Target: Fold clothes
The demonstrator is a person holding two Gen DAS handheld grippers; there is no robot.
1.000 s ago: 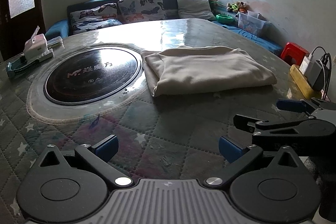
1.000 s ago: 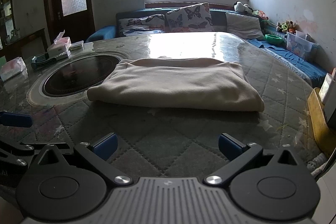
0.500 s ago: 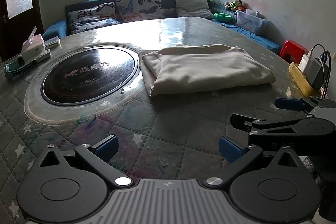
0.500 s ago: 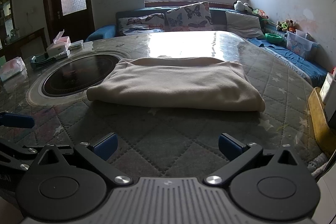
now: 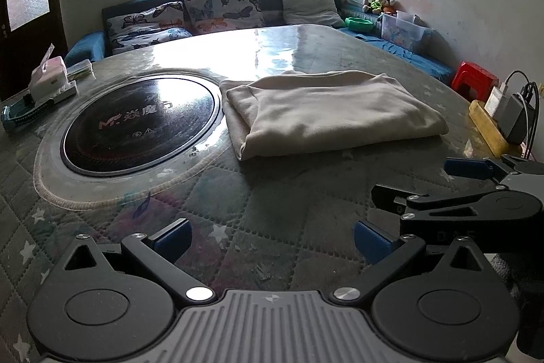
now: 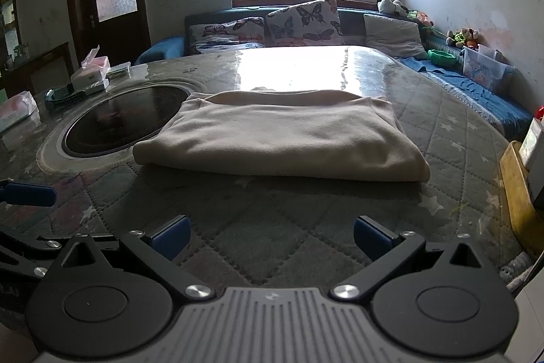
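Both spread wide, empty: left gripper (image 5: 272, 240), right gripper (image 6: 270, 238), held low at table (image 6: 272, 247) near edge. Folded cream garment (image 6: 282, 142) mid-table beside cooktop (image 5: 141, 121), apparently finished.

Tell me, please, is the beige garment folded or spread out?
Folded: the beige garment lies as a compact layered rectangle with stacked edges.
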